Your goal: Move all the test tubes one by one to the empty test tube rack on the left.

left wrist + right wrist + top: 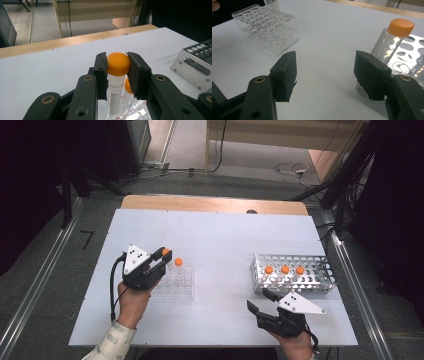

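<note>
An orange-capped tube (117, 75) is clamped by its cap between the pads of the left claw (117, 65), and it is held upright over the clear plastic rack (175, 285) at the left of the white surface (220, 235). In the left gripper view the tube's lower end is seen reaching down among the rack's wells, with a second capped tube (178, 263) standing in the rack just beside it. Whether the held tube is already seated cannot be told, since its bottom is cut off by the frame.

The right claw (325, 75) is held apart and empty, low over the surface just in front of the metal rack (294, 279), where three more orange-capped tubes (284, 269) are lined up in a row (the nearest of them shows in the right gripper view).

The step in hand is judged to be the placing of a transferred tube into the clear rack. For the next move, the tube would need to be kept vertical and lowered fully into its well before the pads are released, with care that the neighbouring tube is not knocked; a further tube could then be approached by the right claw
</note>
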`<state>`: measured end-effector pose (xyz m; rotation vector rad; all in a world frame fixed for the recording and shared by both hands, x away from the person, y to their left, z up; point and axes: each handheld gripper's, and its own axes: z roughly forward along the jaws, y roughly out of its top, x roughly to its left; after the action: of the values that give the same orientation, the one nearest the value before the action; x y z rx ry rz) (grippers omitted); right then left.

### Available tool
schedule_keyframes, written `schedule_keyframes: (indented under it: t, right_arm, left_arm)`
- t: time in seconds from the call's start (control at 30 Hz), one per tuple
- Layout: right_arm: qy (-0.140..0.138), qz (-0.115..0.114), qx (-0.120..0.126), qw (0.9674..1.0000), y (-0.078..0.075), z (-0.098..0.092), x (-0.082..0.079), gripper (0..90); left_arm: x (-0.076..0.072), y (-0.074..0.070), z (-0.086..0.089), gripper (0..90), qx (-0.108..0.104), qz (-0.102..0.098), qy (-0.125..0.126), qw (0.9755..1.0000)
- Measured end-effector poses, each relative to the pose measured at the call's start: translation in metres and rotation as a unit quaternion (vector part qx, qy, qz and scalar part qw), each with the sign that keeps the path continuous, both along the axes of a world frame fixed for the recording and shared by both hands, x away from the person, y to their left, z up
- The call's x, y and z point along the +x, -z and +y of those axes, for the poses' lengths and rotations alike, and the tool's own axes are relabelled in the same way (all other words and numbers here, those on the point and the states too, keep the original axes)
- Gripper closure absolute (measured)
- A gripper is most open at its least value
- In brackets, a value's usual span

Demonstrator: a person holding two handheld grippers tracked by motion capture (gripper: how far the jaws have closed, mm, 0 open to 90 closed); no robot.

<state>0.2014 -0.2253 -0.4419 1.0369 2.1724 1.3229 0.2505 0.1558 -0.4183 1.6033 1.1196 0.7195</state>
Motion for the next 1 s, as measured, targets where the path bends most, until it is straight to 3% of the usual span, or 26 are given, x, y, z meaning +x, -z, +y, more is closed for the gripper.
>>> schedule_keyframes:
  t: [0.73,1.0]
  right_arm:
    - [-0.002,-0.001,-0.003,1.0000,0.001,0.000,0.000,33.3]
    - [-0.001,0.000,-0.004,1.0000,0.001,0.000,0.000,33.3]
  left_arm:
    - [0.000,0.013,-0.002,69.5,0.011,0.017,0.000,0.9998]
    - [0.001,0.015,-0.002,68.5,0.005,0.021,0.003,0.9998]
